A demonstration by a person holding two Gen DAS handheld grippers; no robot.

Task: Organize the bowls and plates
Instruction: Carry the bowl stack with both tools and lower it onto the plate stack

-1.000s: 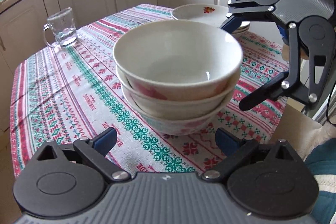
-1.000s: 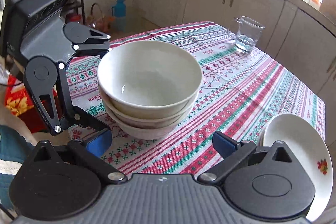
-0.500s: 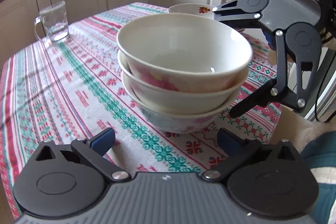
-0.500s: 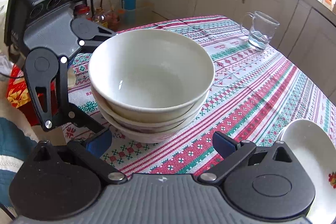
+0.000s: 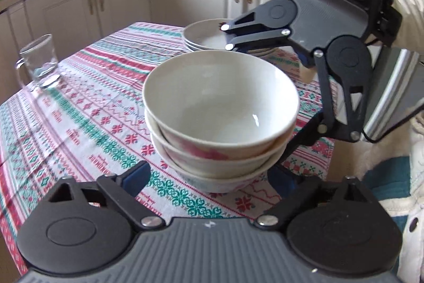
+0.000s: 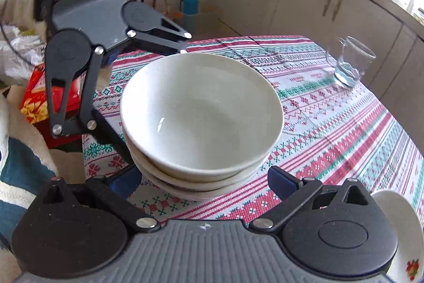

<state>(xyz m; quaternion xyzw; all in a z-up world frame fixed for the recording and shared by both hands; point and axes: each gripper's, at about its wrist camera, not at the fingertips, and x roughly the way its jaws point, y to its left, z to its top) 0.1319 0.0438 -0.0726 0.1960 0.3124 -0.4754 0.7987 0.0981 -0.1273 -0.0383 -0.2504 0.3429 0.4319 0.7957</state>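
Three glossy ceramic bowls [image 5: 220, 121] sit nested on the woven patterned tablecloth [image 5: 79, 108], stacked plates [image 5: 206, 37] behind. Left gripper [image 5: 212, 177] is closing, the stack between its pads, untouched; right gripper [image 6: 204, 181] straddles it, wide.

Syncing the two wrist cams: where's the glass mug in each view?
Left wrist: glass mug at the left edge, on the tablecloth, left of the stack of bowls.
Right wrist: glass mug upper right, right of the stack of bowls.
Shared landmark: the stack of bowls, centre of both views.
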